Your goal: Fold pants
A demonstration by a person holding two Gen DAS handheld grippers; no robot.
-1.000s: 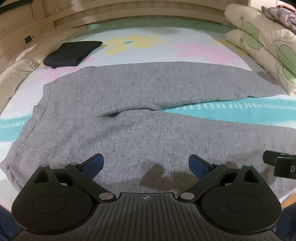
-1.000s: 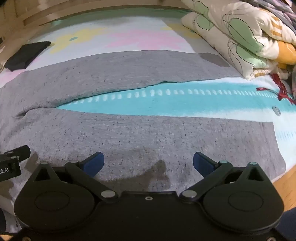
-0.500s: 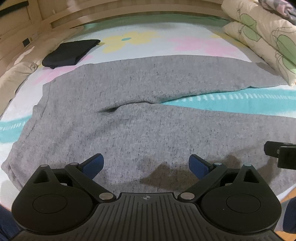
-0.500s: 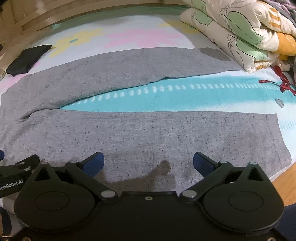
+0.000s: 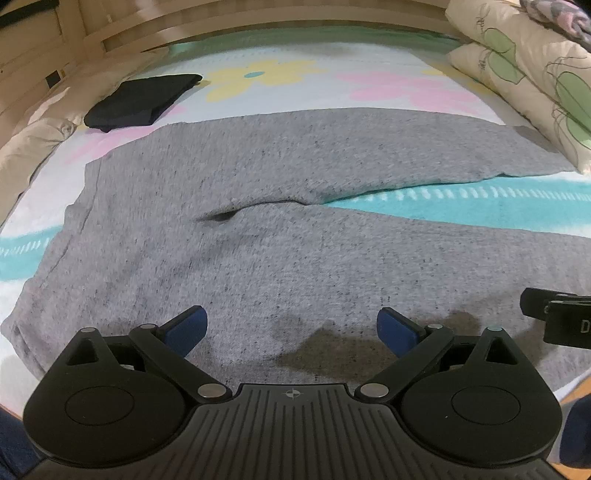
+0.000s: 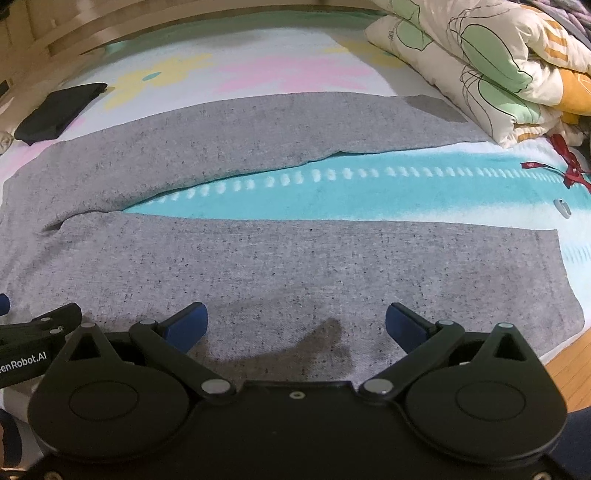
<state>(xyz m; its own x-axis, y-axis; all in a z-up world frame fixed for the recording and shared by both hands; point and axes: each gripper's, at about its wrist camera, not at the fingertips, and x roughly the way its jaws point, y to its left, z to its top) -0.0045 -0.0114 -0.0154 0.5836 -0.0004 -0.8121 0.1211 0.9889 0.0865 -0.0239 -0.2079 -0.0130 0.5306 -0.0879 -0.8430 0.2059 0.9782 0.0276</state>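
Observation:
Grey pants (image 5: 280,240) lie spread flat on the bed, waistband to the left, both legs running right with a teal strip of sheet between them. In the right wrist view the near leg (image 6: 295,266) ends in a hem at the right. My left gripper (image 5: 291,326) hovers open above the near edge of the seat area, holding nothing. My right gripper (image 6: 297,325) is open over the near leg's front edge, empty too. Each gripper shows at the edge of the other's view.
A folded black garment (image 5: 140,99) lies at the far left of the flowered sheet (image 5: 399,86). A stack of patterned quilts (image 6: 480,62) rises at the right. A red ribbon (image 6: 565,162) lies near them. The wooden bed frame (image 5: 221,22) runs along the back.
Both grippers have eased back and lifted slightly, so the pants show lower and more fully. Jaws stayed open; the pants have not moved.

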